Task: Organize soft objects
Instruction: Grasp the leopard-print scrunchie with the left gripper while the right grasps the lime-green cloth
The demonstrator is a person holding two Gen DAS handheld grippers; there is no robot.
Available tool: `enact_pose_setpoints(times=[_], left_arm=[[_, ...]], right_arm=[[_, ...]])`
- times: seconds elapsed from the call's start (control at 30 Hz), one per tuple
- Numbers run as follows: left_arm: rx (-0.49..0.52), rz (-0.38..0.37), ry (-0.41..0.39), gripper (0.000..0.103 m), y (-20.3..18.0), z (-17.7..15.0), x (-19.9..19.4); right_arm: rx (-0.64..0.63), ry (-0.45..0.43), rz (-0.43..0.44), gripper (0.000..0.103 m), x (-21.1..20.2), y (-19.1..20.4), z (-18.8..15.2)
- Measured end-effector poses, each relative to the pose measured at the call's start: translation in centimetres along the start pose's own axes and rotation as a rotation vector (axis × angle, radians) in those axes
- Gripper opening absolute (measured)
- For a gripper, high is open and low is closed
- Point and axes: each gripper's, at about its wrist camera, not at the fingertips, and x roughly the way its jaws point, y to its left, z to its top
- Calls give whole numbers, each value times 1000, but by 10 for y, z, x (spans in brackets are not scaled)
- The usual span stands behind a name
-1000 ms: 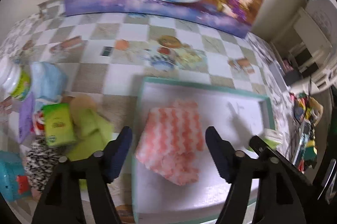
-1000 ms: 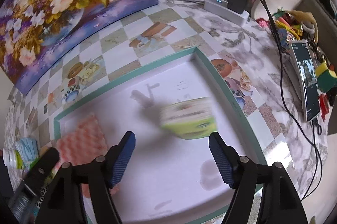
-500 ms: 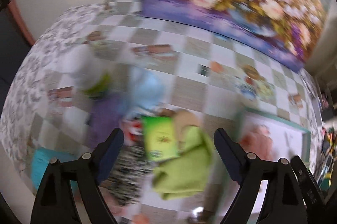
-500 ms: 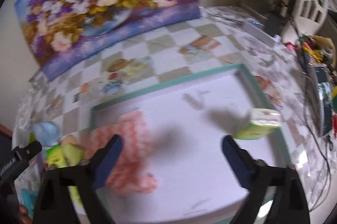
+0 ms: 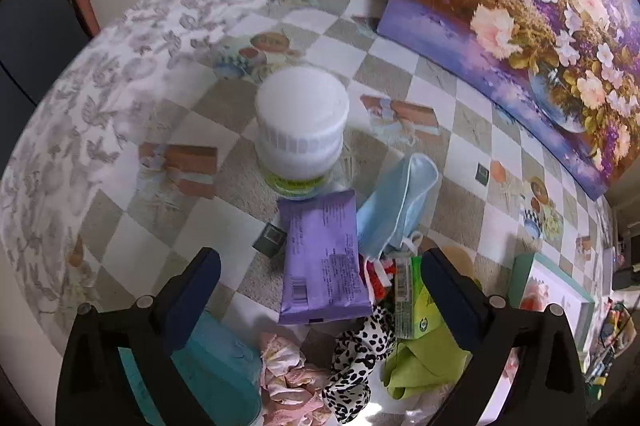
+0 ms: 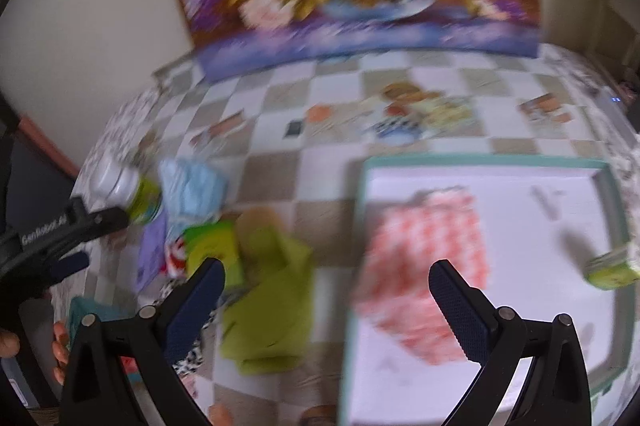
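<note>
My left gripper (image 5: 320, 290) is open and empty above a pile of soft things: a purple tissue pack (image 5: 322, 260), a light blue cloth (image 5: 400, 205), a green tissue pack (image 5: 408, 300), a green cloth (image 5: 424, 362) and a leopard-print cloth (image 5: 356, 350). My right gripper (image 6: 326, 300) is open and empty, between the green cloth (image 6: 272, 302) and the teal-rimmed white tray (image 6: 356, 234). A pink-and-white cloth (image 6: 428, 266) and a green tissue pack (image 6: 612, 268) lie in the tray. The right wrist view is blurred.
A white-lidded jar (image 5: 300, 129) stands behind the pile. A teal box (image 5: 216, 370) and a pink crumpled cloth (image 5: 288, 382) lie at the near left. A flower painting (image 5: 520, 17) leans on the wall. The left gripper's arm (image 6: 48, 246) shows at the right view's left edge.
Both grippers have swung left from the tray toward the pile. The left one now hangs over the purple pack. The green pack lies at the tray's right edge.
</note>
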Motion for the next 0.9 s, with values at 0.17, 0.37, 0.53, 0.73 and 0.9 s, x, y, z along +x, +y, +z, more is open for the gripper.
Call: enact_pose_setpoints(times=[0.17,0.37,0.53,0.73,0.9], left_arm=[[2,-68,85,100,-2,-4,11],[70,-72,93,100,-18,-12,6],[127,-78,95,98,-26,-19,0],[314,-40,137,98,-39,-25,0],[445,-16,252,98,-53,-24,9]], right_arm=[[-47,62,26,95,19,15,-11],[-85,85,22,79,24,17,-19],[-91,97,61,70,13,20,-23],[-106,168,44,64,22,24,-23],[-109,272,12,64,43,24,-22]])
